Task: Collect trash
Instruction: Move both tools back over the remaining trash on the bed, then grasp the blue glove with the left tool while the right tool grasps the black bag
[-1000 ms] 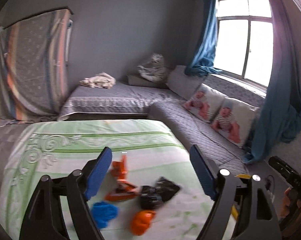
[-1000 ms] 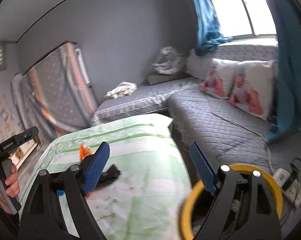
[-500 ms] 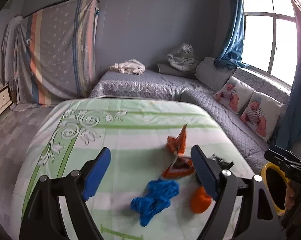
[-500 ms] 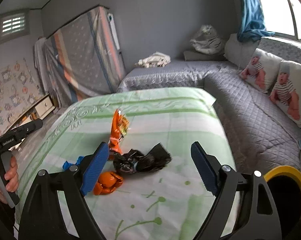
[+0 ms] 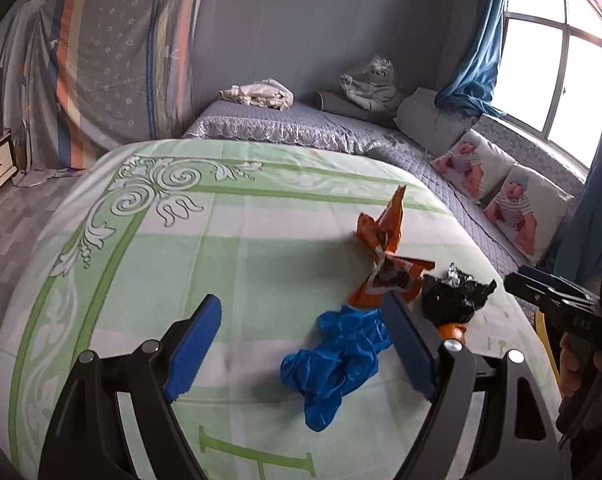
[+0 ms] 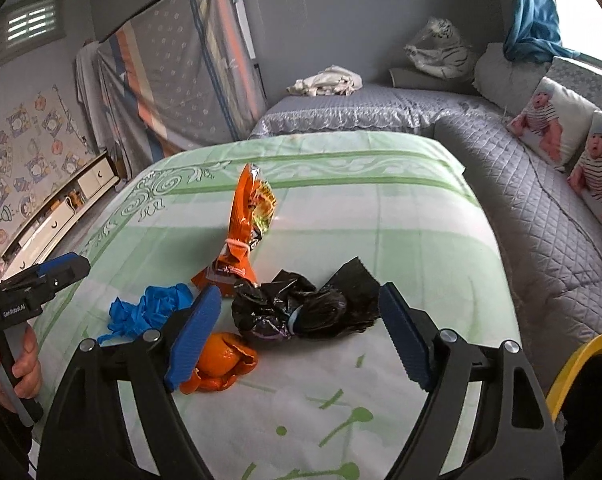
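Trash lies on a green patterned table cloth (image 5: 229, 248): an orange snack bag (image 5: 385, 248), a crumpled blue glove (image 5: 337, 356), a black plastic wrapper (image 5: 453, 296) and an orange peel (image 6: 221, 364). My left gripper (image 5: 301, 352) is open and empty, just above the blue glove. My right gripper (image 6: 297, 332) is open and empty, with the black wrapper (image 6: 301, 308) between its fingers' line of sight; the snack bag (image 6: 245, 224) and the glove (image 6: 149, 308) lie beyond and to the left.
A yellow-rimmed bin (image 6: 581, 364) stands by the table's right edge. A grey quilted corner sofa (image 6: 541, 208) with baby-print pillows (image 5: 501, 192) runs along the right and back. A covered upright frame (image 5: 113, 64) and a low cabinet (image 6: 61, 204) stand at left.
Both grippers have moved down and closer to the trash pile. The left view has swung so the glove now sits between its fingers. Both stay open.
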`<state>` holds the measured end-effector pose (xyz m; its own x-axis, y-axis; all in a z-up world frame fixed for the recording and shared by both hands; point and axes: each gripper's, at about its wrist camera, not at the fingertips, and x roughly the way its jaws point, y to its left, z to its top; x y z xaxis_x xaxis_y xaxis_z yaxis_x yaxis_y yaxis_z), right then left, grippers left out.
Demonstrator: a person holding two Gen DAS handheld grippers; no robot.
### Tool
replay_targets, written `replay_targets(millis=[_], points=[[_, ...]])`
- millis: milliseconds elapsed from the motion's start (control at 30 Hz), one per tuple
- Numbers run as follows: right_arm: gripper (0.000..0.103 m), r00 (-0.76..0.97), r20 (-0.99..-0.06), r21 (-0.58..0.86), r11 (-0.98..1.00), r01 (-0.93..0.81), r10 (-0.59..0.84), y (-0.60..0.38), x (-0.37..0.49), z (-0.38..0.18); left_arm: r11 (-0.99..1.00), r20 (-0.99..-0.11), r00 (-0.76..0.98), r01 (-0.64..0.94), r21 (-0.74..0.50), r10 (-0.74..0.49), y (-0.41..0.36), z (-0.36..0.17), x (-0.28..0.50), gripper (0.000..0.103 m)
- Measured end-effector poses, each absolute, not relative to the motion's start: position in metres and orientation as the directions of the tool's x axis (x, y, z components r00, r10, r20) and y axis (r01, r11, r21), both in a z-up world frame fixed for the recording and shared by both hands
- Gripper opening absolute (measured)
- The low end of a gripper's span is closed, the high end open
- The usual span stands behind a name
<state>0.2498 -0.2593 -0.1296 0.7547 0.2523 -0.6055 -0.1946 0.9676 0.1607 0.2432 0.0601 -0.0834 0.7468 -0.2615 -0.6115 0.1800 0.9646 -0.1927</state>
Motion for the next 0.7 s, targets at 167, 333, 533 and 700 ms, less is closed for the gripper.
replay_targets(millis=[167, 333, 533, 700], points=[[0.070, 0.735, -0.624, 0.162, 0.964, -0.211, 0.266, -0.253, 0.257, -0.138, 0.959, -0.627, 0.725, 0.214, -0.188, -0.285, 0.050, -0.093, 0.244, 0.079], [0.068, 0.717, -0.640, 0.168, 0.960, -0.222, 0.277, -0.248, 0.265, -0.146, 0.952, -0.645, 0.701, 0.246, -0.180, -0.303, 0.039, -0.100, 0.247, 0.079], [0.067, 0.701, -0.647, 0.178, 0.954, -0.243, 0.300, -0.242, 0.272, -0.150, 0.947, -0.674, 0.668, 0.262, -0.184, -0.315, 0.031, -0.112, 0.254, 0.079], [0.065, 0.692, -0.656, 0.172, 0.953, -0.251, 0.301, -0.238, 0.279, -0.153, 0.946, -0.691, 0.649, 0.262, -0.192, -0.320, 0.027, -0.119, 0.260, 0.079]])
